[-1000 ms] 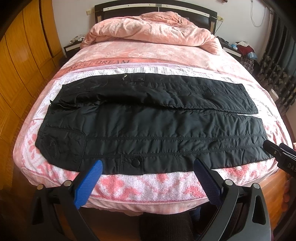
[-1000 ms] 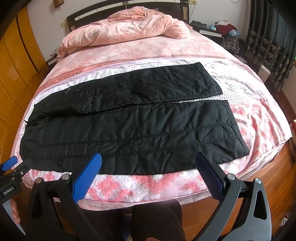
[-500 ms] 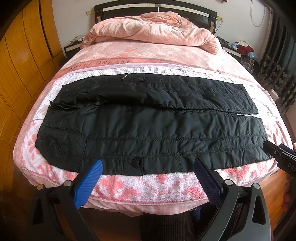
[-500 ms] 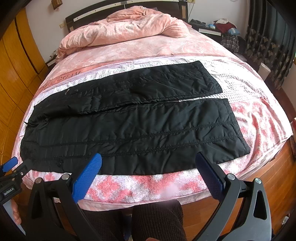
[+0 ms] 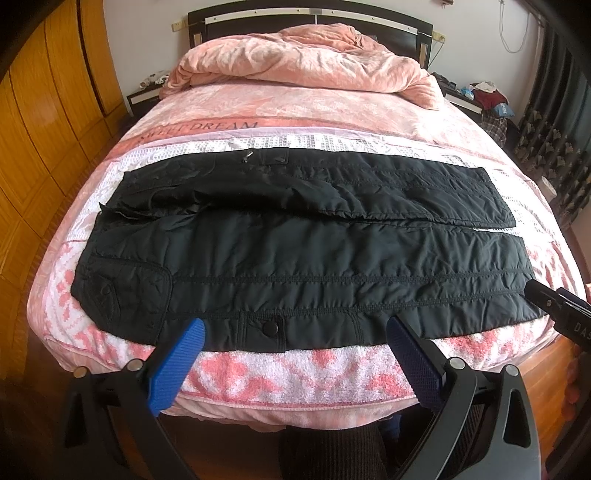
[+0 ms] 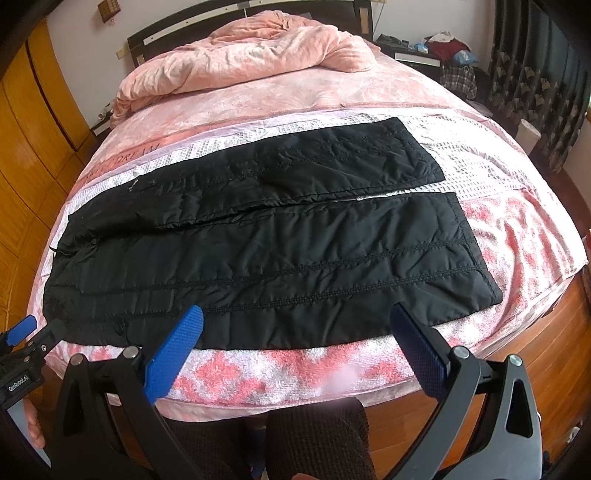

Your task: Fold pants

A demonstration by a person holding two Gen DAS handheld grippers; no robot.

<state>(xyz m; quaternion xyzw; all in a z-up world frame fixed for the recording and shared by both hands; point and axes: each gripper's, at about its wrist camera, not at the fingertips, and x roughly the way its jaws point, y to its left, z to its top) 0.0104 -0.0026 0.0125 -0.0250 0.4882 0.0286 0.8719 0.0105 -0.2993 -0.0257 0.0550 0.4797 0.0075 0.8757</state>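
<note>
— Left gripper (image 5: 293,341) w/ blue pads (image 5: 177,365) spread wide, nothing between them. It hovers just off the near edge of the pants (image 5: 295,251), by the snap button (image 5: 269,328).

— Right gripper (image 6: 295,330)?

— Same: jaws apart, empty, hanging off the pants' near edge, closer to the leg cuffs.

— Where are the pants?

— Black, quilted, laid flat across the pink-and-white towel (image 5: 295,373) on the bed (image 5: 314,110). Waist to the left, both legs running right, far leg slightly overlapping the near one.

— Beyond the pants?

— Rumpled pink duvet (image 5: 306,59) near the headboard (image 5: 314,16).
</note>
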